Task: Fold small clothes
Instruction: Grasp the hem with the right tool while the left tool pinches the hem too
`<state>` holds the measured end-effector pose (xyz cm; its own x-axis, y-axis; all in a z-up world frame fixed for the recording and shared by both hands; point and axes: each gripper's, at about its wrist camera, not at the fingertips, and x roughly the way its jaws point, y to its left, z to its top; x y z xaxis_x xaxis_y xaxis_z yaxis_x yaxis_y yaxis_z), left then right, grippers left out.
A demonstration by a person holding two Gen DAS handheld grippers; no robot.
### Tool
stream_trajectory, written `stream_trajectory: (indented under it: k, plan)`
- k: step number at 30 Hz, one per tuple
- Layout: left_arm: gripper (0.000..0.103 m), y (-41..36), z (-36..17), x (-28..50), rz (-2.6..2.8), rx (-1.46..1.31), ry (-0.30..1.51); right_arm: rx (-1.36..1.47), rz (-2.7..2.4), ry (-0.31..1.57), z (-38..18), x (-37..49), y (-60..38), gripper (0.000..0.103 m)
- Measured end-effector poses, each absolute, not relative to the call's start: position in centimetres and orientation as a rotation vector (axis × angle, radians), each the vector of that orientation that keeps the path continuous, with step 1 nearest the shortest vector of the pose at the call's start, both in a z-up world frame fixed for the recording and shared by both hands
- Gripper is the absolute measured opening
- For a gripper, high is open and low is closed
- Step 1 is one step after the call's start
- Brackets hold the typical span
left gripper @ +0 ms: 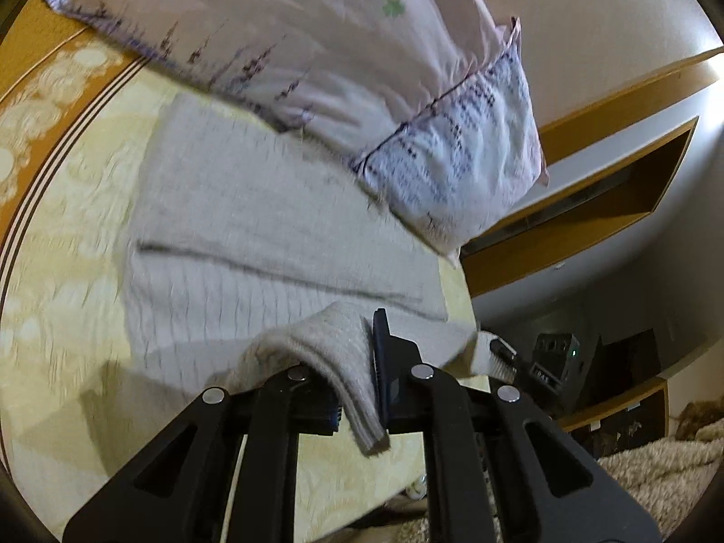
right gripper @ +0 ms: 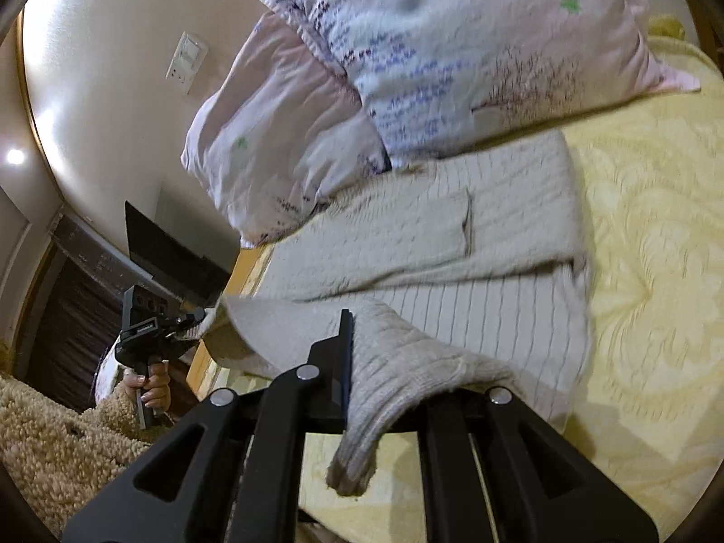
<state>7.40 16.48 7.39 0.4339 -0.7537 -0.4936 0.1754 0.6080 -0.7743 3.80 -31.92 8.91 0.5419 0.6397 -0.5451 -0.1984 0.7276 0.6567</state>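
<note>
The sweater [left gripper: 253, 226], a pale grey ribbed knit, lies on the bed [left gripper: 68, 271] straight ahead of both tools, its far end tucked against the pillows [left gripper: 316, 59] that sit beyond it. As far as these views show, the folding is partly done: one sleeve or side panel already lies folded across the body, its straight edge running over the ribbing ahead of the fingers, so the garment reads as a narrowed rectangle rather than a spread-out shape. What seems to be in hand now is the lengthwise fold. The left hand-held gripper [left gripper: 362, 389] is clamped on the near hem, a flap of knit hanging down between its fingers, and the right hand-held gripper [right gripper: 362, 375] is likewise closed on the same near edge, with a cuff-like end of fabric drooping below it towards the camera. In the right wrist view the other tool [right gripper: 149, 330] shows off to the left, its handle held by the person's hand [right gripper: 154, 391], at the opposite corner of the lifted hem, so the two grips sit well apart along the edge and the cloth between them rises off the yellow bedspread. Motion blur softens the far part of the garment in both views. Judging by this, what is left is to carry the raised hem forward over the body towards the pillows, lay it down evenly, and release; whether a further fold is needed afterwards I cannot tell.
</note>
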Motion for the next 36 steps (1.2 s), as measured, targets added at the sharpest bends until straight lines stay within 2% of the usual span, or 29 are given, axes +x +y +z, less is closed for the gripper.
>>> stream_trajectory:
  k: [12, 22, 23, 25, 26, 30, 36]
  plan:
    - [0.011, 17.1, 9.2, 13.2, -0.595, -0.728, 0.842, 0.542, 0.489, 0.746, 11.0, 6.7, -32.1, 0.006]
    - [0.012, 17.3, 4.4, 16.6, -0.506, -0.801, 1.022, 0.532, 0.478, 0.765, 10.2, 9.8, -31.7, 0.006]
    - [0.014, 17.3, 4.1, 16.9, -0.504, -0.817, 1.031, 0.533, 0.474, 0.771, 10.0, 10.0, -31.8, 0.006]
    - [0.031, 17.2, 3.6, 17.6, -0.495, -0.833, 1.039, 0.537, 0.465, 0.782, 9.6, 10.4, -32.0, 0.006]
    - [0.045, 17.0, 3.5, 18.2, -0.475, -0.829, 1.039, 0.541, 0.461, 0.786, 9.4, 10.6, -32.1, 0.006]
    - [0.047, 15.5, 3.1, 21.0, -0.439, -0.717, 1.073, 0.561, 0.458, 0.785, 8.9, 11.6, -32.5, 0.006]
    - [0.047, 12.0, 2.5, 24.0, -0.413, -0.373, 1.138, 0.574, 0.461, 0.798, 8.4, 12.4, -32.7, 0.006]
